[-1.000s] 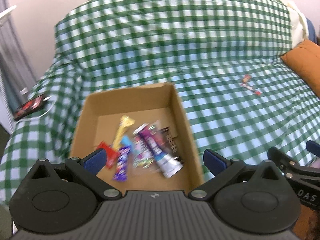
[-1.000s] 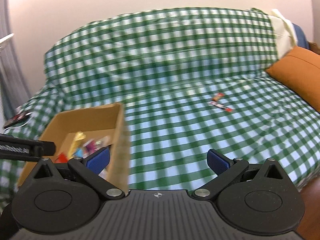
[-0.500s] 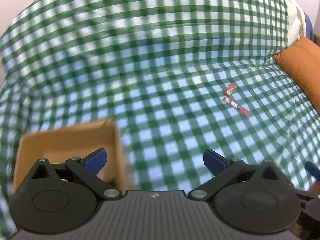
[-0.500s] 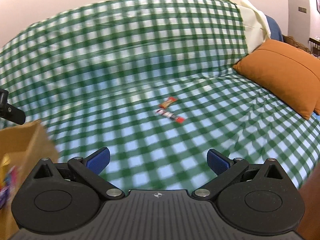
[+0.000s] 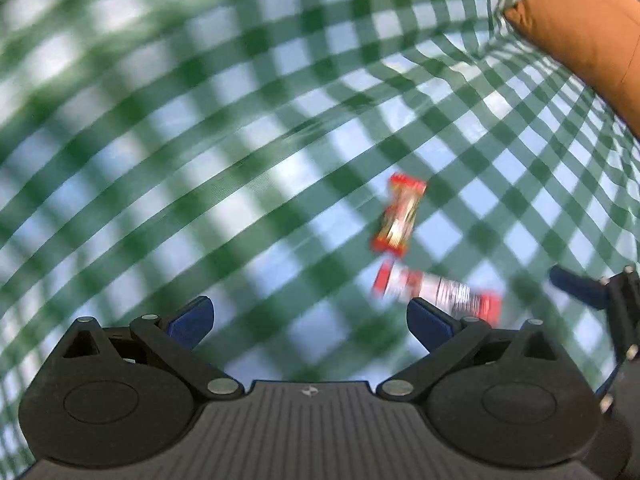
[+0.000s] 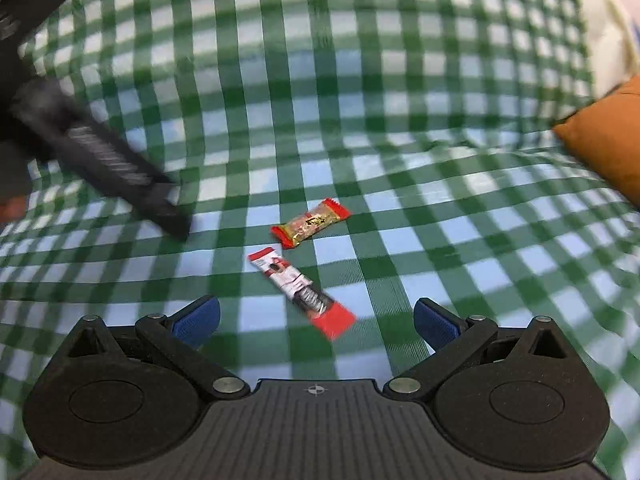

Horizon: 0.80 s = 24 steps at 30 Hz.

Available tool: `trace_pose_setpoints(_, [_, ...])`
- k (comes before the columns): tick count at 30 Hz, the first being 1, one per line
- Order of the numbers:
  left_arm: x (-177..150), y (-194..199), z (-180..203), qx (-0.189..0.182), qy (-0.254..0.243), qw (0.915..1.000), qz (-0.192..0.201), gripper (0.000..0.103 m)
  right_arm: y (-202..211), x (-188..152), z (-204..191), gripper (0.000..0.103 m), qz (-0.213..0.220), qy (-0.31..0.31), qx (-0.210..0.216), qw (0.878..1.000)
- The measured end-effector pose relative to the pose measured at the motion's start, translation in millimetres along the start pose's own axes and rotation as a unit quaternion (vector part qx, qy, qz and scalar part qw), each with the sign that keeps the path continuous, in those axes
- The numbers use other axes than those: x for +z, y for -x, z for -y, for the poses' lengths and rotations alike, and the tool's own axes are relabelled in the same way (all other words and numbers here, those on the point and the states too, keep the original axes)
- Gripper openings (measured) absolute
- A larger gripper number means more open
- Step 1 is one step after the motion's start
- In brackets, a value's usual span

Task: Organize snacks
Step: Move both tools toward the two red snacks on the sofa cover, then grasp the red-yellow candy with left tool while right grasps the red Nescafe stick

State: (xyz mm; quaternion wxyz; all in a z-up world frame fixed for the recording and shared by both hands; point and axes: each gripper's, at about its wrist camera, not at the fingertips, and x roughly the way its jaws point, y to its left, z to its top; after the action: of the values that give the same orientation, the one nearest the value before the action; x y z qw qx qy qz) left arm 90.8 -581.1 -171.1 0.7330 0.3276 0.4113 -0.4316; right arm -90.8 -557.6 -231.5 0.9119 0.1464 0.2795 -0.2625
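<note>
Two snacks lie close together on the checked cover [image 6: 400, 80]: a short red-gold packet [image 6: 311, 222] and a long red-white stick [image 6: 301, 291]. The right gripper [image 6: 317, 318] and left gripper [image 5: 310, 318] both have their fingers wide apart and empty, probably ready for one snack each.

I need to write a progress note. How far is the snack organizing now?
Done: nothing in these views shows it; no container is in sight. In hand: nothing; left gripper and right gripper are open and empty. Left: the short red-and-gold snack and the long red-and-white packet lie on the checked cover.
</note>
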Motion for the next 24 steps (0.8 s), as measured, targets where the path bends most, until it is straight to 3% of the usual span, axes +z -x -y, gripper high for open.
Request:
trace_pose_setpoints(5, [36,-45,22,-0.014,-0.016,0.9997,0.011,0.102,-54,1,13,0.101,-0.025,0.043,0.013,0.999])
trace_pose_setpoints(6, [39,-50,25,-0.010,-0.020,0.9996,0.020,0.090,-55,-2,15,0.101,-0.011,0.046,0.017,0.999])
trace_pose_setpoints(7, [41,-54,28,-0.008,-0.020,0.9995,0.024,0.076,-55,-5,15,0.095,0.001,0.056,0.022,0.998])
trace_pose_setpoints(8, [41,-58,28,-0.027,-0.016,0.9994,0.016,0.039,-52,-7,14,0.085,0.011,0.063,0.028,0.998])
trace_pose_setpoints(9, [40,-54,26,-0.041,-0.002,0.9989,0.023,0.029,-48,-8,12,0.045,0.024,0.071,0.036,0.997])
trace_pose_setpoints(10, [38,-49,24,-0.051,0.006,0.9983,0.026,0.026,-47,-8,10,0.025,0.025,0.078,0.036,0.996])
trace_pose_setpoints(13, [29,-32,11,-0.057,0.037,0.9975,0.020,0.021,-42,-8,3,0.013,0.025,0.087,0.033,0.995])
trace_pose_setpoints(19, [-17,50,-20,-0.060,0.063,0.9953,0.044,0.020,26,-14,-17,0.013,0.044,0.041,0.023,0.998])
trace_pose_setpoints(24, [-86,143,-35,-0.059,0.066,0.9941,0.062,0.020,112,-37,-35,0.013,0.056,-0.023,0.022,0.998])
